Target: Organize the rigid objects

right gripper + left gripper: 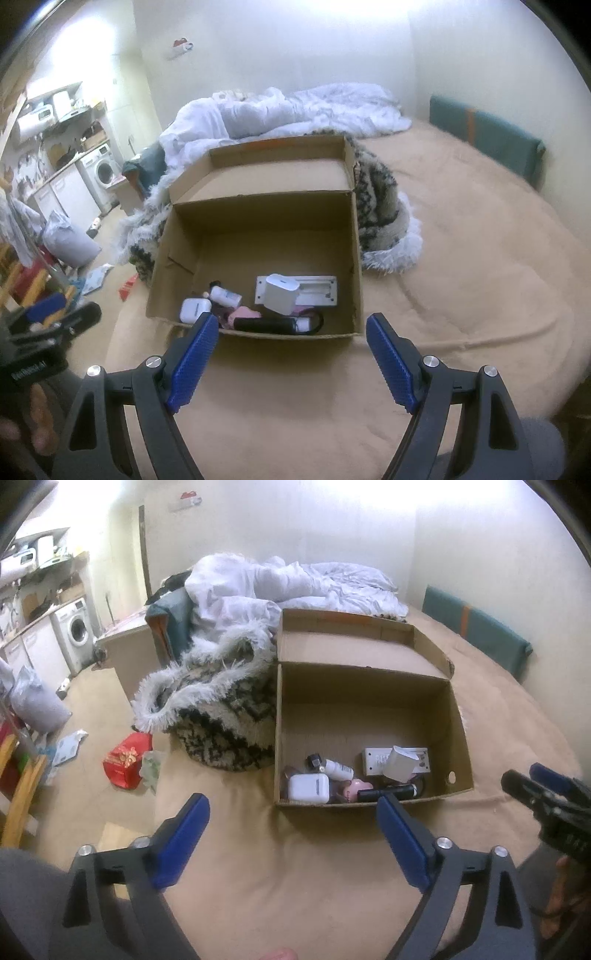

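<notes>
An open cardboard box (369, 701) (258, 225) sits on the beige bed cover. Inside lie several small items: a white earbud case (308, 787) (195, 309), a small white bottle (338, 769) (225, 295), a pink object (356, 788) (245, 314), a black cylinder (388, 794) (264, 325), a flat white device (397, 762) (314, 290) and a white cube (281, 294). My left gripper (291, 812) is open and empty in front of the box. My right gripper (291, 330) is open and empty at the box's near edge.
A furry patterned blanket (221, 701) (380, 206) and a white duvet (280, 587) lie behind the box. A teal cushion (487, 136) leans on the right wall. The floor at left holds a red package (127, 760), a grey bag (35, 701) and a washing machine (75, 631).
</notes>
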`<state>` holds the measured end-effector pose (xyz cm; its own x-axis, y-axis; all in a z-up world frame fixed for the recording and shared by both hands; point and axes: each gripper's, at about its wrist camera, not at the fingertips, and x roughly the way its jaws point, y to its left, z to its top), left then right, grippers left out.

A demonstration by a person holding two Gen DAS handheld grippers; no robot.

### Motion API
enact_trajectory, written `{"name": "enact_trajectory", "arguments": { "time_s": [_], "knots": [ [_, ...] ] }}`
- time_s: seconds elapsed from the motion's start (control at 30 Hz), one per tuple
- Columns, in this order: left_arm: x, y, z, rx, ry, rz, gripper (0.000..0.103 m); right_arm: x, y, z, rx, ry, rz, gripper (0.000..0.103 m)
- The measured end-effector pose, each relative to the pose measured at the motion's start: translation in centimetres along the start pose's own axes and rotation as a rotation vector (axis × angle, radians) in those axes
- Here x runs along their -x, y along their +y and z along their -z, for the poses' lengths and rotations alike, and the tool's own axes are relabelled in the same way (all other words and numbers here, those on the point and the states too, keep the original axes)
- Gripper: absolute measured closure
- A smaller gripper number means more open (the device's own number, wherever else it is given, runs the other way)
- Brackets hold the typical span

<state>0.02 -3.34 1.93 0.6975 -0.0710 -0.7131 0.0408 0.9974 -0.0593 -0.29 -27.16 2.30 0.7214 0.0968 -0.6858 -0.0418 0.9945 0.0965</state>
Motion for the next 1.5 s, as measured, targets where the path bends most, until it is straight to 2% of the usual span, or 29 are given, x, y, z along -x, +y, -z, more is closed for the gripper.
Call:
{"name": "enact_trajectory", "arguments": {
  "time_s": [0.23, 0.3, 0.47, 1.5],
  "knots": [
    [-1.3, 0.5, 0.6, 0.024, 0.020, -0.031, 0.011, -0.4, 0.5, 1.6, 0.011, -0.029, -0.007, 0.016],
    [-1.8, 0.7, 0.7, 0.034, 0.040, -0.026, 0.011, -0.9, 0.5, 1.8, -0.002, -0.012, -0.037, 0.016],
    [-1.8, 0.9, 0.9, 0.024, 0.031, -0.039, 0.011, -1.5, 1.0, 2.1, 0.025, 0.007, -0.033, 0.016],
    [-2.0, 1.0, 1.0, 0.031, 0.041, -0.043, 0.011, -1.6, 1.3, 2.2, 0.034, 0.011, -0.032, 0.016]
  ]
}}
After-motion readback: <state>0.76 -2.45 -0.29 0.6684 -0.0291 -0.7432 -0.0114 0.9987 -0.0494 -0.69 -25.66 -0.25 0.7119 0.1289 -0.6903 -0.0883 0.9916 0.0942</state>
